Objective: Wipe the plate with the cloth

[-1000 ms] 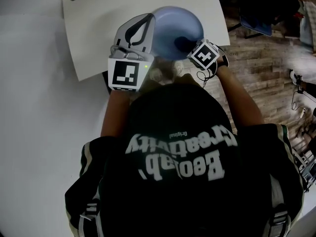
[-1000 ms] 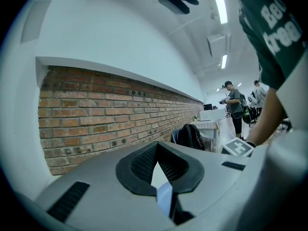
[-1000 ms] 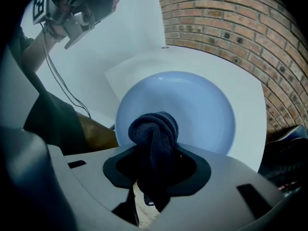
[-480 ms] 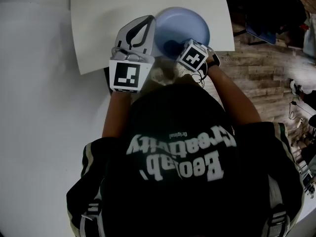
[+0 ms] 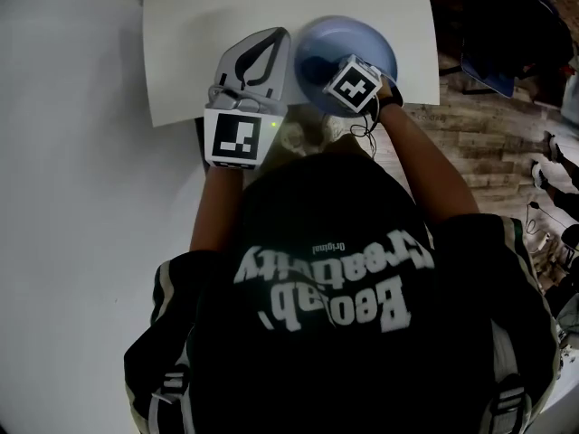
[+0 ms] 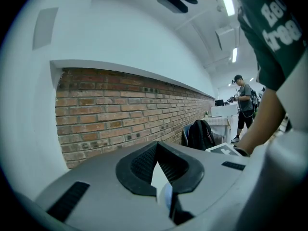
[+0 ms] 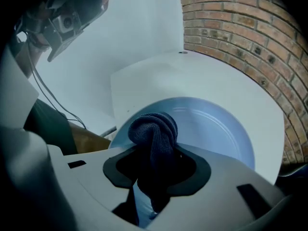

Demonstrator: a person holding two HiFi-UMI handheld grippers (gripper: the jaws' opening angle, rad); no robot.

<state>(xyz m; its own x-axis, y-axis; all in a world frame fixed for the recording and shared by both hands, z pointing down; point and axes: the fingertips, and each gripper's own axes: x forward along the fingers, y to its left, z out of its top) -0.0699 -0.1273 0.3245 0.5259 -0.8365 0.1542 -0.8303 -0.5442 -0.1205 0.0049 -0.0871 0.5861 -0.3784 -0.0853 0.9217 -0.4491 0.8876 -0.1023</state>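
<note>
A pale blue plate point(image 5: 362, 39) lies on a white board near its right corner. My left gripper point(image 5: 276, 42) is at the plate's left side, and its jaws are shut on the plate's thin rim point(image 6: 166, 197). My right gripper point(image 5: 344, 84) hangs over the near part of the plate, shut on a bunched dark blue cloth point(image 7: 154, 131). The cloth's rounded end sticks out past the jaws and sits against the plate's inner surface point(image 7: 216, 129). In the head view the marker cube hides most of the cloth.
The white board point(image 5: 208, 25) rests on a larger white surface point(image 5: 81, 197). Wooden floor point(image 5: 475, 143) lies to the right, with a dark bag point(image 5: 507, 21) on it. A brick wall point(image 6: 110, 114) stands ahead. A person point(image 6: 243, 105) is standing far off.
My right gripper has carried the cloth leftward across the plate, toward the left gripper. The left gripper has kept its hold on the rim.
</note>
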